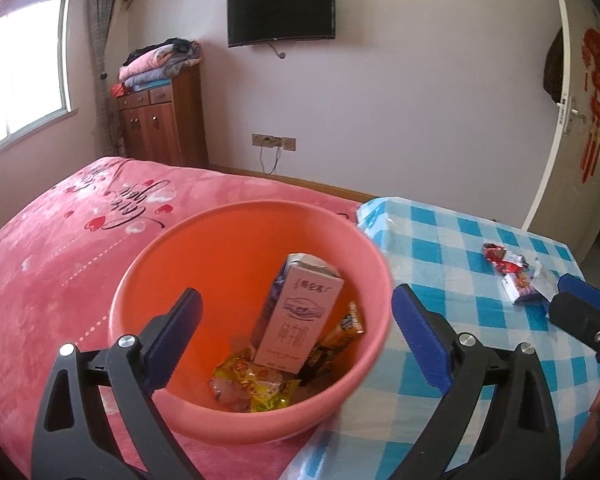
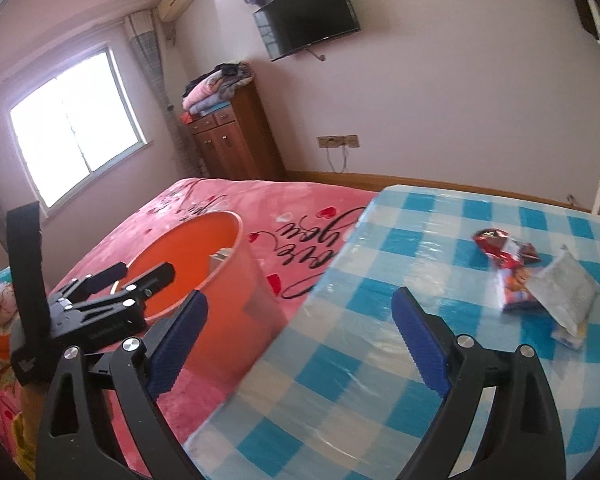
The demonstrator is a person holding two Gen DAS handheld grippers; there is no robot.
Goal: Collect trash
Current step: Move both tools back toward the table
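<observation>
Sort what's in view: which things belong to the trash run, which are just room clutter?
Job:
- orange bin, milk carton and snack wrappers inside
- red wrapper, silver packet and printed packet on checked table
- left gripper, right gripper, both empty

Lying about:
- pink bedspread
- TV
- cabinet with folded blankets

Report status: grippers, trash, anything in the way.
Both grippers, left and right, open, empty. Carton in the bucket; wrappers left on the checked table. Path clear.
</observation>
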